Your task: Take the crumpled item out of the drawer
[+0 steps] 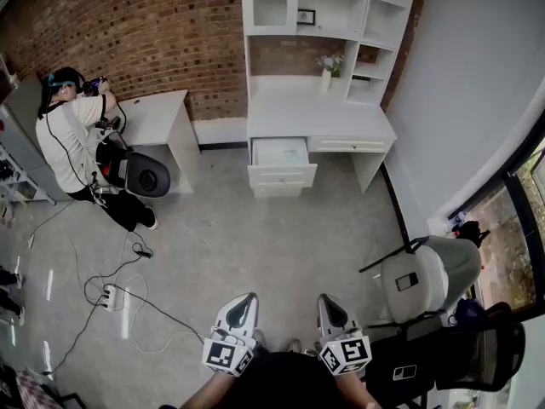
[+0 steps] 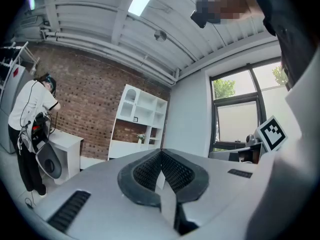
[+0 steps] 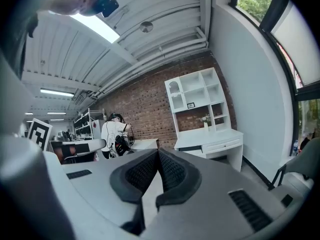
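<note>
Both tongs are held low and point across the grey floor. The left tongs [image 2: 161, 152] have their jaws pressed together on nothing, and so do the right tongs [image 3: 158, 151]. Well ahead of them, roughly between their two lines, the white desk [image 1: 341, 119] has one drawer [image 1: 282, 177] pulled open. Its inside looks pale, and the crumpled item cannot be made out from this far. A vase [image 1: 325, 80] with flowers stands on the desktop beyond the drawer.
</note>
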### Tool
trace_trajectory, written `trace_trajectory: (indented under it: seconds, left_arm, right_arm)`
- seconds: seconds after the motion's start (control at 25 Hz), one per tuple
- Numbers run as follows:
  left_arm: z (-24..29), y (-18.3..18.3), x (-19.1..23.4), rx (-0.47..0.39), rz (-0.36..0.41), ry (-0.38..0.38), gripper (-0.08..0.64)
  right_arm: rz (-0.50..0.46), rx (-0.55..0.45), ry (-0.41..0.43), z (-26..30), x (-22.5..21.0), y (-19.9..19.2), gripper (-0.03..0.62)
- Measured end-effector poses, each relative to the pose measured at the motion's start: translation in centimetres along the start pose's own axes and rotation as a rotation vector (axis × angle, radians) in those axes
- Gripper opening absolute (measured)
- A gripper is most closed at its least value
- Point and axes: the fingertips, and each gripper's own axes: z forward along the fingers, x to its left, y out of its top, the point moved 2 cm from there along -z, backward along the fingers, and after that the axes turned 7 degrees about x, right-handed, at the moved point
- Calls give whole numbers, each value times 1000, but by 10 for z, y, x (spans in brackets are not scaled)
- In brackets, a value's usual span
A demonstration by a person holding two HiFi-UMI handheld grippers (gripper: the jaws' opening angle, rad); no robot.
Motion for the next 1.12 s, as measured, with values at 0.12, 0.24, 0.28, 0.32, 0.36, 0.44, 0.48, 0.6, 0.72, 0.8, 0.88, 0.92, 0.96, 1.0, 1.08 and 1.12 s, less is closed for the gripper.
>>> trace_trajectory:
  seconds: [0.12, 0.24, 0.28, 0.32, 0.36, 0.44, 0.48, 0.6, 0.72, 0.8, 0.88, 0.92, 0.96, 1.0, 1.08, 1.12]
  left_arm:
    - [-3, 0, 6, 2, -1, 0, 25]
    - [-3, 2, 12, 0, -2, -5, 25]
    - [-3, 2, 14, 0, -2, -10, 25]
    - [-3, 3, 16, -1, -2, -16, 25]
    - [-4, 3, 19, -1, -4, -19, 25]
    - [-6, 2, 27, 1, -11, -15, 25]
    - [-7, 2, 32, 2, -14, -14, 25]
    - [-10, 0, 47, 6, -19, -15, 25]
    - [-14, -3, 63, 10, -28, -23, 25]
    - [-15, -6, 75, 15, -30, -28, 25]
    - [-12, -10, 85, 20, -22, -35, 25]
    - [-8, -11, 90, 23, -20, -38, 25]
    - [-4, -13, 95, 27, -23, -39, 25]
    - [0, -14, 99, 32, -29, -37, 25]
    - [10, -17, 106, 42, -46, -26, 25]
    - [18, -18, 109, 48, -52, -21, 25]
  right_arm:
    - [0, 5, 2, 4, 5, -1, 14]
    - [19, 5, 5, 10, 9, 0, 14]
    - [24, 4, 5, 12, 11, 2, 14]
    - [26, 5, 4, 14, 13, 3, 14]
    - [27, 6, 4, 16, 16, 3, 14]
    - [25, 5, 6, 21, 22, 1, 14]
    - [24, 5, 6, 25, 25, 1, 14]
    - [21, 7, 0, 35, 35, 0, 14]
    - [23, 10, -2, 48, 47, -2, 14]
    - [24, 13, -4, 58, 56, -3, 14]
    - [30, 9, -7, 68, 62, -6, 14]
    - [33, 9, -6, 74, 63, -7, 14]
    - [35, 14, -3, 80, 64, -8, 14]
    - [34, 24, 2, 86, 62, -10, 14]
    - [35, 46, 11, 100, 56, -12, 14]
    - [36, 51, 14, 109, 51, -12, 14]
